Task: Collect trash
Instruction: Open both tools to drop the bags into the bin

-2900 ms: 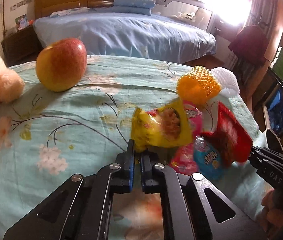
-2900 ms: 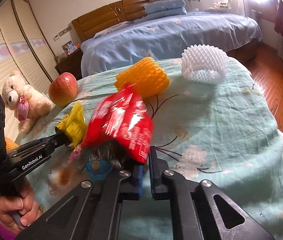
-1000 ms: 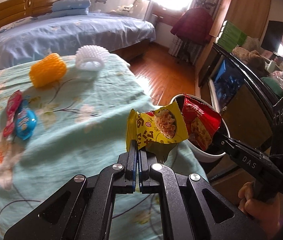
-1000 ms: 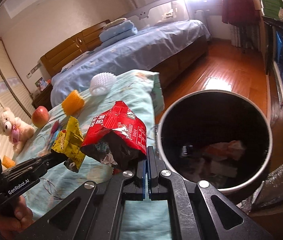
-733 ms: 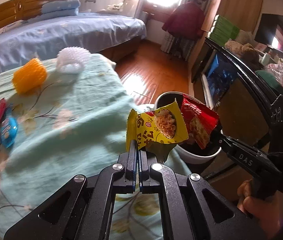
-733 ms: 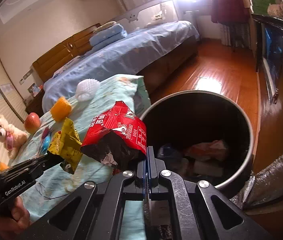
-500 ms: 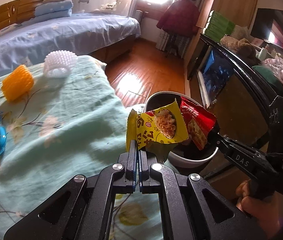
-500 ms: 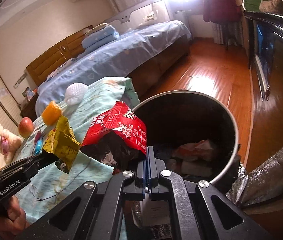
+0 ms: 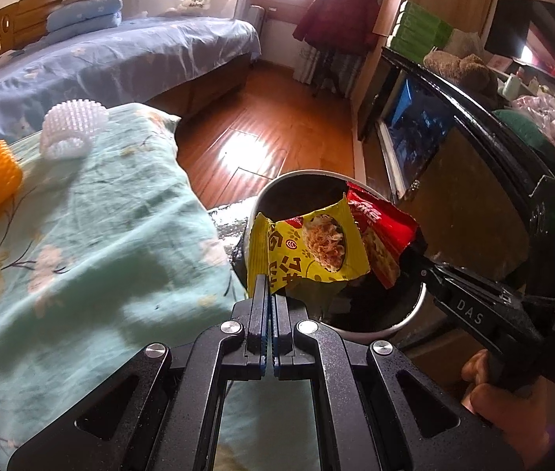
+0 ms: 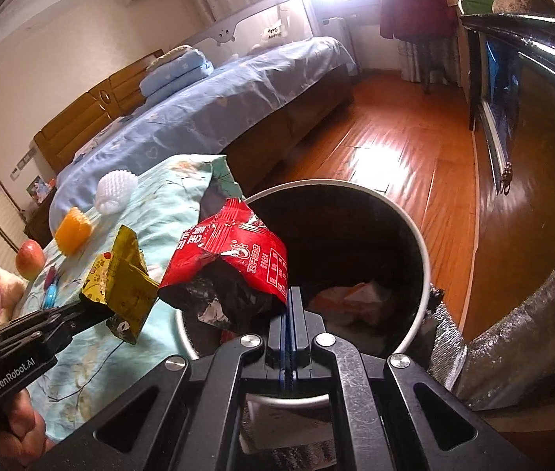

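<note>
Your left gripper (image 9: pixel 269 294) clenches the yellow wrapper (image 9: pixel 305 251) by its lower edge at frame centre, right gripper (image 10: pixel 288 306) clenches the red wrapper (image 10: pixel 234 253) over the bin (image 10: pixel 415 231); both look featherlight, crinkly, slippery, so edge pinches suit them.

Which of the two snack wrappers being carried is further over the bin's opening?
The red wrapper, pinched by the right gripper, hangs over the bin; the yellow wrapper in the left gripper sits nearer the bed.

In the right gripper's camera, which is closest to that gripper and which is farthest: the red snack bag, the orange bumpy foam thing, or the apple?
1. Red snack bag: pinched in the right gripper, over the bin.
2. Orange foam net: out on the flowery cloth, to the left.
3. Red-yellow apple: farther along the cloth, far left.
</note>
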`<control>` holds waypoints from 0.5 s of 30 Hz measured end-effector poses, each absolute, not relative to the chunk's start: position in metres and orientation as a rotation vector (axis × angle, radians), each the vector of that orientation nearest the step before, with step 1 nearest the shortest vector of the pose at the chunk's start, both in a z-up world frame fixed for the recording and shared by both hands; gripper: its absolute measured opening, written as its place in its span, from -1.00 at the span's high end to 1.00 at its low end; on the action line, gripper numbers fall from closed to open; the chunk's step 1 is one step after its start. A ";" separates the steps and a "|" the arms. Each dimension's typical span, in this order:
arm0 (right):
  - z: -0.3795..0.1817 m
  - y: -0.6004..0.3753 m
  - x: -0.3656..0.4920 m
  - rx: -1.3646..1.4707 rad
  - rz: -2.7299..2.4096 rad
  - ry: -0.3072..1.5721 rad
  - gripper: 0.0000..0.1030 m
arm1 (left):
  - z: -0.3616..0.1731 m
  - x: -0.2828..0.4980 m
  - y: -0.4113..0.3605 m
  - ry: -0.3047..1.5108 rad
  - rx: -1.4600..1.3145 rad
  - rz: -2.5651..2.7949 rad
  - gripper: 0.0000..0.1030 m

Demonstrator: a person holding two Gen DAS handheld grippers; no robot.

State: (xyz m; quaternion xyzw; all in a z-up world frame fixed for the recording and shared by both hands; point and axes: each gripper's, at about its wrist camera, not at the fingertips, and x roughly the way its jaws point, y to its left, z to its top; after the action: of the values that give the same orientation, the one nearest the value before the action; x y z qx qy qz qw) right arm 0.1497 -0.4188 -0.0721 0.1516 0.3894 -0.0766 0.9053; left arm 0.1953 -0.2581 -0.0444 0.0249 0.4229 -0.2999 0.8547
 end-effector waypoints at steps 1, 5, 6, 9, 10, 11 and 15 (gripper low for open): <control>-0.073 -0.420 0.151 0.312 -0.161 0.806 0.98 | -0.045 0.196 -0.260 0.890 0.055 -0.631 0.99; -0.074 -0.425 0.154 0.308 -0.174 0.815 0.98 | -0.047 0.199 -0.268 0.898 0.061 -0.635 0.99; -0.075 -0.426 0.155 0.306 -0.177 0.819 0.98 | -0.047 0.200 -0.270 0.900 0.065 -0.637 0.99; -0.077 -0.431 0.157 0.306 -0.185 0.826 0.98 | -0.047 0.200 -0.274 0.900 0.073 -0.640 0.99; -0.078 -0.432 0.157 0.306 -0.188 0.827 0.98 | -0.047 0.201 -0.276 0.901 0.075 -0.641 0.99; -0.078 -0.433 0.158 0.307 -0.189 0.829 0.98 | -0.048 0.201 -0.278 0.902 0.076 -0.642 0.99; -0.079 -0.437 0.161 0.310 -0.195 0.838 0.98 | -0.049 0.204 -0.283 0.910 0.079 -0.643 0.99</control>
State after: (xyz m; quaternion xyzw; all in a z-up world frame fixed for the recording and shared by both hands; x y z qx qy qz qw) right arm 0.1613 -0.4373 -0.0794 0.1497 0.4043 -0.0940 0.8974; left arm 0.2044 -0.2826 -0.0494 0.0374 0.4316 -0.3051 0.8480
